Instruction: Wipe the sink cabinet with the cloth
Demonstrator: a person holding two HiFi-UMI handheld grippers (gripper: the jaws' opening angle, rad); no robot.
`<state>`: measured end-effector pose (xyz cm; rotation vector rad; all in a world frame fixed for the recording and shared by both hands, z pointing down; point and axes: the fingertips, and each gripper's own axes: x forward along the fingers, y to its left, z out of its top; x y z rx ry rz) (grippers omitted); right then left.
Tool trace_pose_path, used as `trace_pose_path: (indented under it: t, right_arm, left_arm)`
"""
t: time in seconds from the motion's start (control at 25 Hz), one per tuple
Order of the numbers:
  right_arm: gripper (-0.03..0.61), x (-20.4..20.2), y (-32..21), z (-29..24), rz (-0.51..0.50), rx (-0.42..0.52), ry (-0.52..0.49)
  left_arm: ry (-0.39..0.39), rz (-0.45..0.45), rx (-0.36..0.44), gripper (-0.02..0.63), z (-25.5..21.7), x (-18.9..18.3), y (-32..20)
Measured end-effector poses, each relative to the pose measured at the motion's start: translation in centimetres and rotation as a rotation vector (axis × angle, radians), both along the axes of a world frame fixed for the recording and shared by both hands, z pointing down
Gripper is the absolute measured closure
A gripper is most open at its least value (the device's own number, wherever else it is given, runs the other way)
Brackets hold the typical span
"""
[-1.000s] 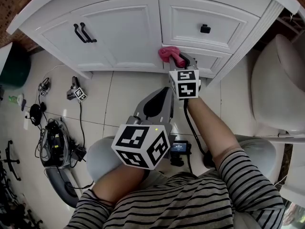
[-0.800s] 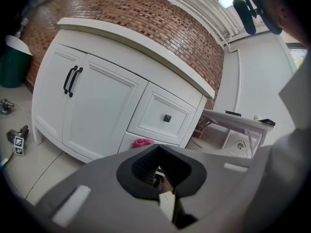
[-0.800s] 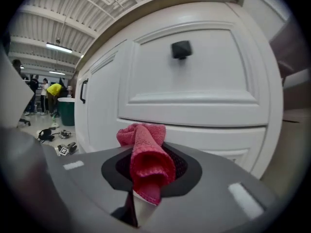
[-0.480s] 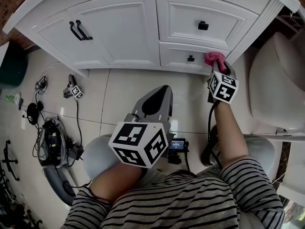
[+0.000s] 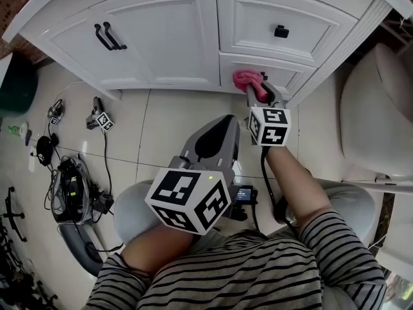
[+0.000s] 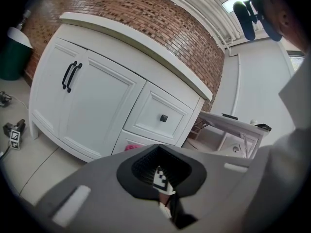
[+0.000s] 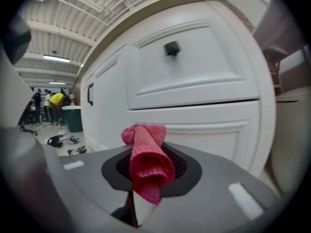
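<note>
The right gripper (image 5: 258,93) has slid left along the bottom drawer (image 5: 287,75) since half a second ago. The left gripper (image 5: 219,124) has stayed low in the middle.

Head view: the big white wooden sink cabinet (image 5: 174,37) fills the top of the frame. The floor of pale tiles (image 5: 161,121) is under it. There are two long black door handles (image 5: 106,36) at the upper left. There is one small black square knob (image 5: 281,31) on the top drawer (image 5: 251,11). I count two drawers, one over the other. The fluffy pink cloth (image 5: 247,78) is pressed on the front of the bottom drawer, at its left part. The right gripper is squeezed tight on it. A heap of black cables and gadgets (image 5: 71,186) lies at the left edge.

Left gripper view: its jaws are closed together with nothing between them. A red brick wall (image 6: 146,18) stands behind the cabinet. One dark green bin (image 6: 12,57) sits at the left edge.

Right gripper view: the cloth sticks up from the closed jaws, rolled like a tube. It is close to the bottom drawer. A few people stand far off at the left.
</note>
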<state>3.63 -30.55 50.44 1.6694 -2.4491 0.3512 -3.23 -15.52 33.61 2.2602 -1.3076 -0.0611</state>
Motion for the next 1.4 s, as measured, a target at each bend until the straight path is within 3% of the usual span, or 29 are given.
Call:
trace_pose_path:
  t: [0.12,0.32,0.52,0.68,1.0,1.2,1.28,1.4]
  right_arm:
    - [0.492,-5.3,-1.6,2.2,-0.091,-0.027,0.060]
    - [0.490,-4.5,-3.5,3.9,-0.053,-0.059,0.159]
    - [0.492,1.4,-2.5,4.8,0.082,-0.106,0.123]
    - [0.492,4.6,-1.4,4.7,0.103,-0.097,0.122]
    - [0.492,13.9,-2.4,5.9,0.306,-0.154,0.089]
    - [0.494,19.8,-0.3,6.7,0.521,-0.199,0.045]
    - [0.494,19.3,0.1,6.8,0.534,-0.197,0.015]
    - [0.494,11.5,0.2,7.1,0.356,-0.151,-0.007]
  left_arm:
    - [0.000,-0.008,-0.005,0.614,0.2,-0.4,0.0]
    - [0.004,-0.023,-0.010,0.614,0.3,-1.1,-0.4]
    - [0.008,-0.015,-0.008,0.614,0.4,-0.8,-0.7]
    - [0.001,-0.003,-0.011,0.614,0.6,-0.1,-0.6]
    - [-0.013,-0.001,-0.014,0.614,0.9,0.4,-0.4]
    - [-0.004,-0.009,-0.004,0.614,0.4,0.1,-0.4]
    - [-0.004,-0.009,-0.008,0.614,0.3,0.0,-0.3]
    - [0.008,-0.012,-0.016,0.614,0.0,-0.3,-0.2]
